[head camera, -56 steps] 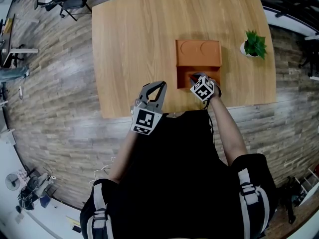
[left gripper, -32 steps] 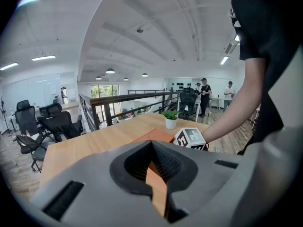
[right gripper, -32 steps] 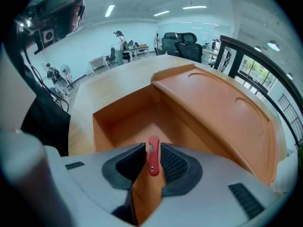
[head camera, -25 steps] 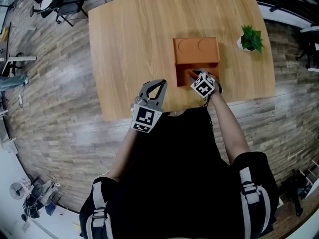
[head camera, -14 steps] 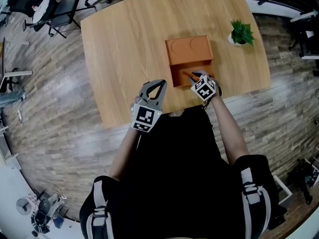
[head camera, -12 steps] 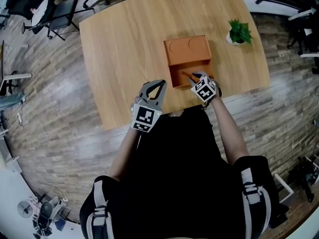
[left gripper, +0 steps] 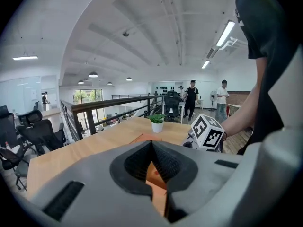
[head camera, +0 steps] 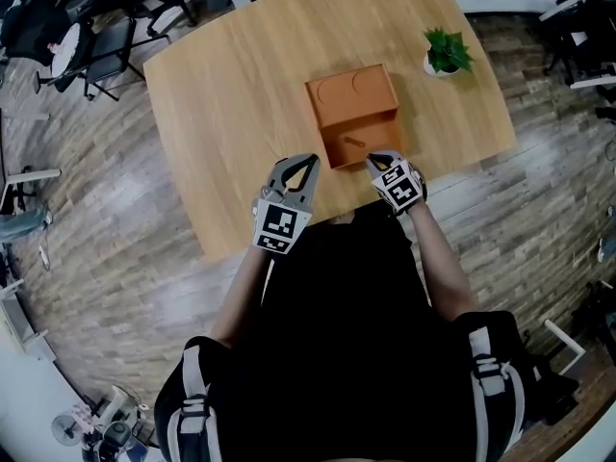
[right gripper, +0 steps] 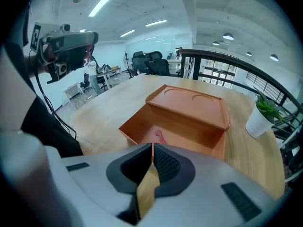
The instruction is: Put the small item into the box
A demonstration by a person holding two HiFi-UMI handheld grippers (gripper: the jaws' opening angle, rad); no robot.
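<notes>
Left claw parked at the near desk edge, left of the box, same spot as in all the earlier head views, no change. In the left gripper view its jaws are together at the tips, nothing between them; the orange seen through the gap behind the tips is just the box further off. Empty, idle.

Box: open compartment faces the person, flat lid part with two round recesses behind it. Small item lies on the floor of the open compartment, loose, nothing touching it. The right gripper view shows it as a small reddish piece on the box bottom, just ahead of the jaw tips.

Right claw: this is what changed. A moment ago it was reaching into the open compartment; now it has pulled back toward the person and sits at the box's near wall, outside the compartment. In the right gripper view its jaws are closed against each other at the tips with nothing gripped; the tan in the gap is desk surface. So the item has been let go inside the box and the claw is clear of it.

Judgement: placing looks done, only retreat left.

Potted plant at the far right of the desk, well apart from the box, untouched.
</notes>
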